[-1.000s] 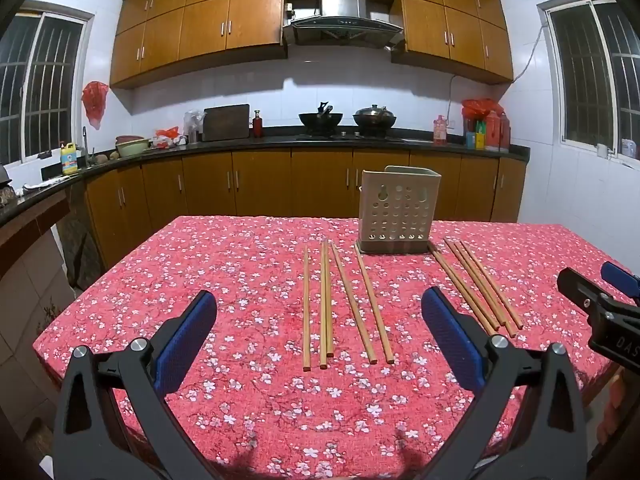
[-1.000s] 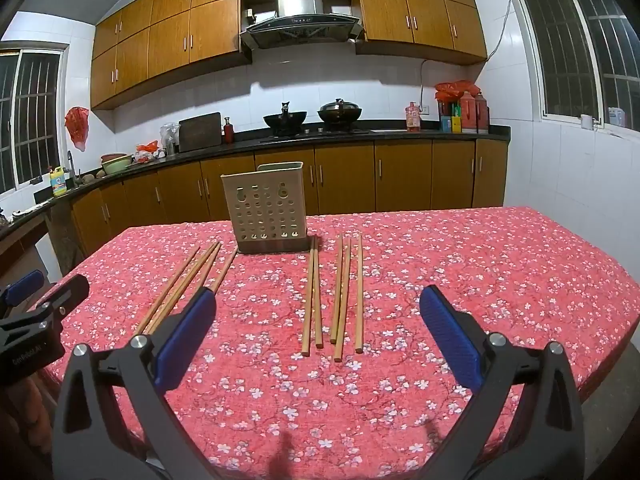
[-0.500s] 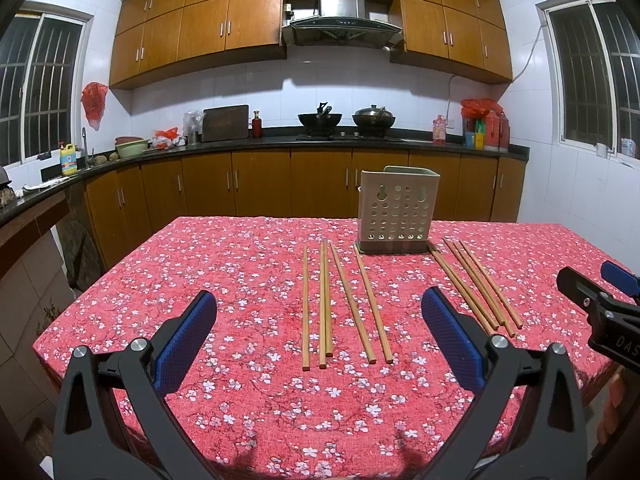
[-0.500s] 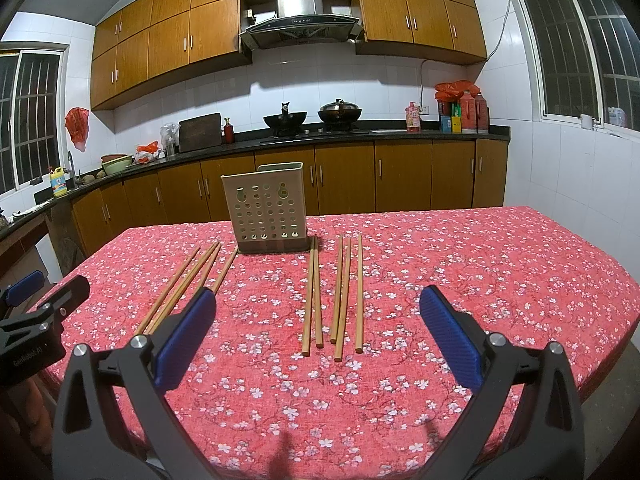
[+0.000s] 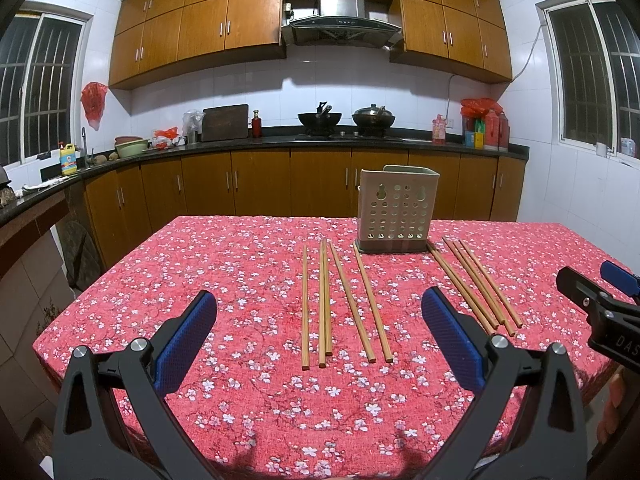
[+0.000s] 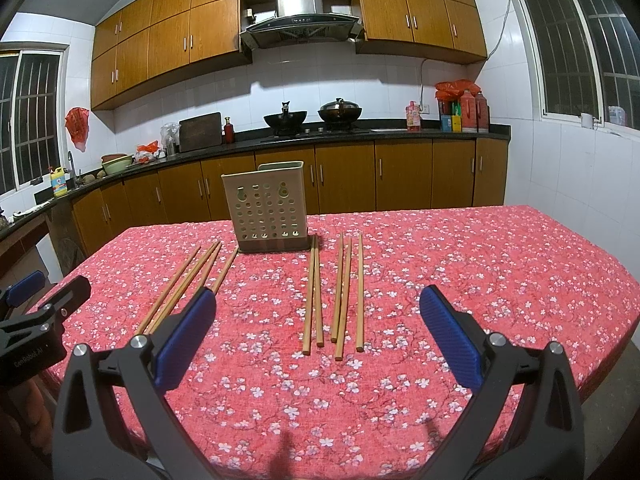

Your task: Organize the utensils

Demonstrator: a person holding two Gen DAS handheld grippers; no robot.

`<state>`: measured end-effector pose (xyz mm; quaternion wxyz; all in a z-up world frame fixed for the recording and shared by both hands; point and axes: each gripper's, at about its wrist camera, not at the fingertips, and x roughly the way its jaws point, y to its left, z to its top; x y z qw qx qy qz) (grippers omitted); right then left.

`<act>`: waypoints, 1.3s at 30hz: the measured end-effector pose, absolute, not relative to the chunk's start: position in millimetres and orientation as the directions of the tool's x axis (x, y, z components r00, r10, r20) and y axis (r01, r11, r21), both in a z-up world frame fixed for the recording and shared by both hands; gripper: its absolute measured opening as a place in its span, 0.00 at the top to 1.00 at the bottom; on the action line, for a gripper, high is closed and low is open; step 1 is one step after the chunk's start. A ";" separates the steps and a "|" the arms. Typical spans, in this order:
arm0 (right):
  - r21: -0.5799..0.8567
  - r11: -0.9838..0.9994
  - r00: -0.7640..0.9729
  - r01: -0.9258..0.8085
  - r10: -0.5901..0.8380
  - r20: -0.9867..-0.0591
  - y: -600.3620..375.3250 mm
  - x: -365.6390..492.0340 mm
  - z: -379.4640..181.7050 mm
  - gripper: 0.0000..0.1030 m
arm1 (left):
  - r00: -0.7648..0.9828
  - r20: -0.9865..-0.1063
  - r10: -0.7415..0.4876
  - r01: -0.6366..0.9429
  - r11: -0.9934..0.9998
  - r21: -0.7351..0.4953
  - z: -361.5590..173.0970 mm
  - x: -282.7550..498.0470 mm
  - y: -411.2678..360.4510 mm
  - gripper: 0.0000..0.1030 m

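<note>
A beige perforated utensil holder (image 5: 395, 210) stands upright at the far middle of the table; it also shows in the right wrist view (image 6: 267, 207). Two groups of wooden chopsticks lie flat in front of it: a left group (image 5: 325, 300) (image 6: 182, 284) and a right group (image 5: 478, 284) (image 6: 338, 292). My left gripper (image 5: 319, 336) is open and empty, hovering above the near table edge, short of the left group. My right gripper (image 6: 318, 334) is open and empty, short of the right group. Each gripper shows at the edge of the other's view.
The table wears a red floral cloth (image 5: 240, 280). Its right edge (image 6: 624, 280) and near edge drop off to the floor. Kitchen counters with cabinets, woks and bottles (image 5: 340, 120) run along the far wall, well beyond the table.
</note>
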<state>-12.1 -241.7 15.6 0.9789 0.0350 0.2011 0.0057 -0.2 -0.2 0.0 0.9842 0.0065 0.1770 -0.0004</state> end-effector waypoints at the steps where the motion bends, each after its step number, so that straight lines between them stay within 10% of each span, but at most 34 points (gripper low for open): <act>1: 0.071 0.997 0.919 0.003 0.025 -0.393 -241.7 -12.0 15.6 0.04 | 0.937 -0.348 0.001 0.003 1.000 0.013 0.0 -0.2 -0.2 0.02; 39: 0.072 0.997 0.919 0.003 0.026 -0.394 -243.7 -12.0 12.9 0.04 | 0.937 -0.349 0.002 0.003 1.000 0.013 0.0 -0.1 -0.3 0.02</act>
